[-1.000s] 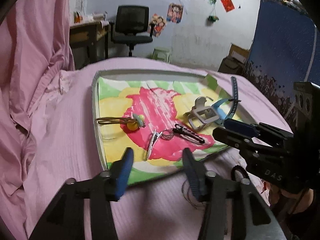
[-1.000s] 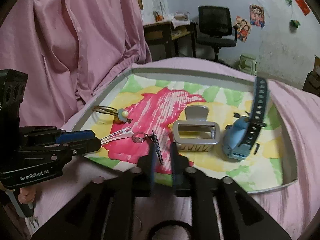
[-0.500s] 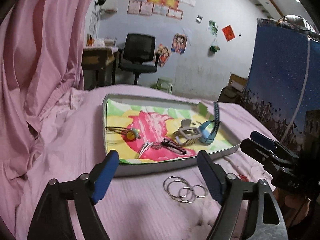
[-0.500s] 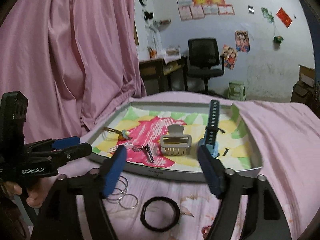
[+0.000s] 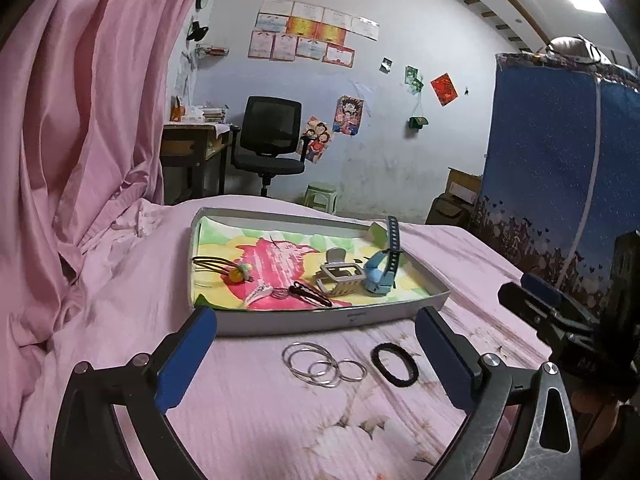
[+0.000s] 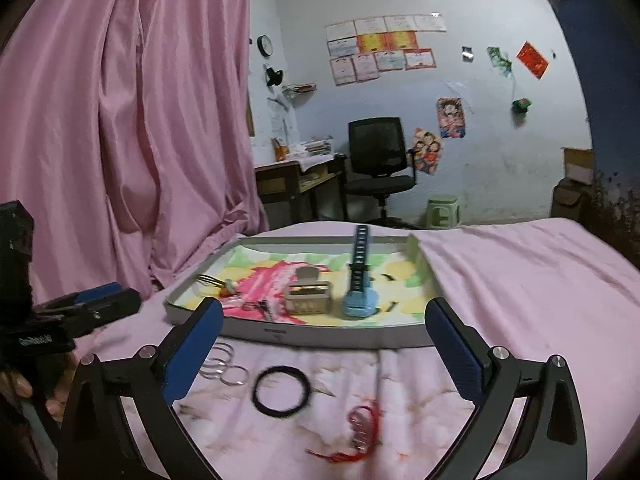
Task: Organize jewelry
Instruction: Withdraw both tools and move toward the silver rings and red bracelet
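Note:
A shallow grey tray with a colourful lining lies on the pink bed. It holds a hair tie with beads, hair clips, a grey claw clip and a blue watch. Silver bangles and a black ring lie on the sheet in front of the tray. A red bracelet lies nearer. My left gripper and right gripper are both open and empty, back from the tray.
A pink curtain hangs on the left. A blue panel stands on the right. A desk, an office chair and a green stool stand beyond the bed.
Both grippers pulled back and up from the tray. The right gripper went from shut to wide open and the left opened wider. The bangles, black ring and red bracelet came into view.

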`<state>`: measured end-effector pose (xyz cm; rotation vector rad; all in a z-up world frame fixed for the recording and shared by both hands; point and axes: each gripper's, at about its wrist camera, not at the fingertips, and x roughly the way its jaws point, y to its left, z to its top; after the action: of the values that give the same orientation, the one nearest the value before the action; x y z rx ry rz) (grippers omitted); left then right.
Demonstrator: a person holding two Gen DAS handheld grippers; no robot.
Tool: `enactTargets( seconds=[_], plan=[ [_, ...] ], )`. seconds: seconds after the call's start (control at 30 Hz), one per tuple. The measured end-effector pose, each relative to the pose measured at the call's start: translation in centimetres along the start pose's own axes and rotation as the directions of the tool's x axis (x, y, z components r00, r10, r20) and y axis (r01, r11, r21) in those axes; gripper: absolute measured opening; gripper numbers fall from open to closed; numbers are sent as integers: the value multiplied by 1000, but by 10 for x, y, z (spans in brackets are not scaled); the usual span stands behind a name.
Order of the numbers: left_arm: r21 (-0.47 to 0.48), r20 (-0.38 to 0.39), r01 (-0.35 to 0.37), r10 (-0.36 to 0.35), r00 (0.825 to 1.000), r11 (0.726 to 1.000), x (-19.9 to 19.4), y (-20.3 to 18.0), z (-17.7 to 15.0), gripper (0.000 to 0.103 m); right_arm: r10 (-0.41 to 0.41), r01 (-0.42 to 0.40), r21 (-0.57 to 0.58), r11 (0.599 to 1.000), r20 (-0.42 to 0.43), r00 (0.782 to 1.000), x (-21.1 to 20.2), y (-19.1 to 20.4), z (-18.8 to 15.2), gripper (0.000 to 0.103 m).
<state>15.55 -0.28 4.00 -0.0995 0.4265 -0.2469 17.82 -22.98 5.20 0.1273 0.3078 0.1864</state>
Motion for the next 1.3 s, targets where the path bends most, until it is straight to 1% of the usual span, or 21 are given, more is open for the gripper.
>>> enactTargets(
  seconds=[0.17,0.3,0.37,0.6,0.73,0.97,1.07,1.13,1.27,1.3],
  plan=[
    [46,-20,-7,7,1000,999,-2,-12,-10,100,-11,12,-12,1000,11,1000,-8,-8,0,100],
    [65,-57,-8,12,998,998,1,-17,-18,100,-11,11,-30,999,5,1000,-11,-11,-4,100],
    [70,-84,-8,14,996,997,4,-18,-22,100,-5,5,-30,1000,-14,1000,-10,-13,-6,100],
    [81,-163,-20,33,986,997,17,-20,-30,100,6,-3,36,999,-99,995,-1,-32,-23,100],
    [82,-210,-21,38,977,996,25,-20,-33,100,14,-6,53,999,-145,989,5,-36,-30,100],
    [51,-288,-31,45,956,998,40,-13,-35,100,13,1,58,998,-246,969,20,-37,-43,100],
    [28,-310,-33,41,950,999,45,-9,-36,100,7,12,65,998,-284,959,27,-41,-48,100],
    [19,-320,-33,38,947,999,48,-7,-36,100,15,8,76,997,-297,955,31,-41,-53,100],
    [14,-337,-34,37,941,999,53,-6,-37,100,27,-7,70,998,-302,953,33,-38,-57,99],
    [14,-338,-32,35,940,999,54,-5,-38,100,32,-13,65,998,-304,952,34,-36,-58,97]
  ],
)
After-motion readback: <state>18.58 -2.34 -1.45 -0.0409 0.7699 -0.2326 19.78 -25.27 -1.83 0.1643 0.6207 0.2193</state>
